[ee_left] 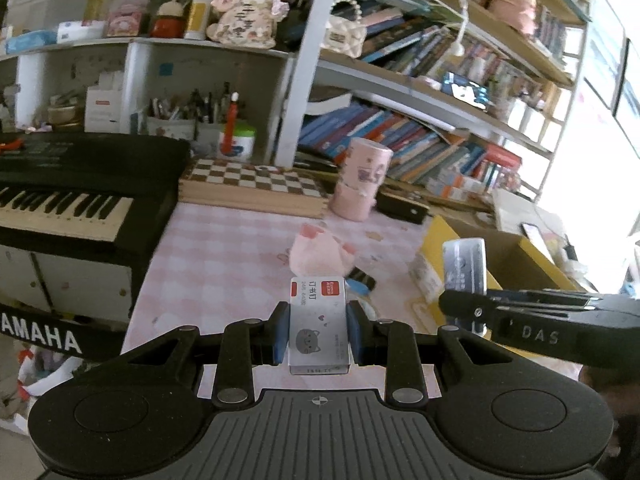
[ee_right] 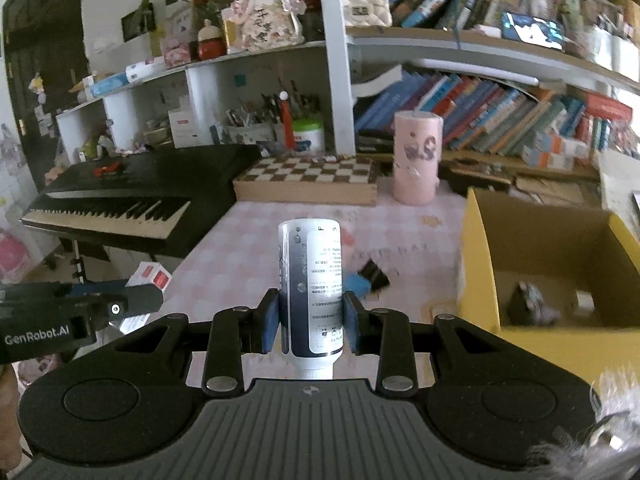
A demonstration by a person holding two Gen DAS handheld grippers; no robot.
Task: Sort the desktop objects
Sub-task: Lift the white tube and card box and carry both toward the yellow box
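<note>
Blue pads of my left gripper (ee_left: pixel 318 330) are clamped on a small white staple box (ee_left: pixel 319 324) with a red label and a grey cat face, held above the pink checked tablecloth (ee_left: pixel 224 256). My right gripper (ee_right: pixel 310 322) is closed around a white and dark blue tube (ee_right: pixel 312 284), cap end toward the camera, printed text facing up. In the left wrist view the right gripper reaches in from the right edge with the tube sticking up out of it, just beside the yellow cardboard box (ee_left: pixel 440 236). In the right wrist view the left gripper comes in from the left edge, the staple box showing at its tip.

The yellow cardboard box stands open at the right side of the desk; in the right wrist view a few small dark and pale items, too blurred to name, lie on its floor. On the tablecloth between the two grippers rests a black binder clip (ee_right: pixel 374 274) touching something light blue that I cannot identify. A pink cloth item (ee_left: pixel 320 254) lies on the cloth ahead of the left gripper. Farther back stand a pink cylinder (ee_right: pixel 416 158), a wooden chessboard case (ee_right: pixel 308 182) and a black Yamaha keyboard (ee_right: pixel 120 204) on the left, with crowded bookshelves (ee_right: pixel 500 116) behind.
</note>
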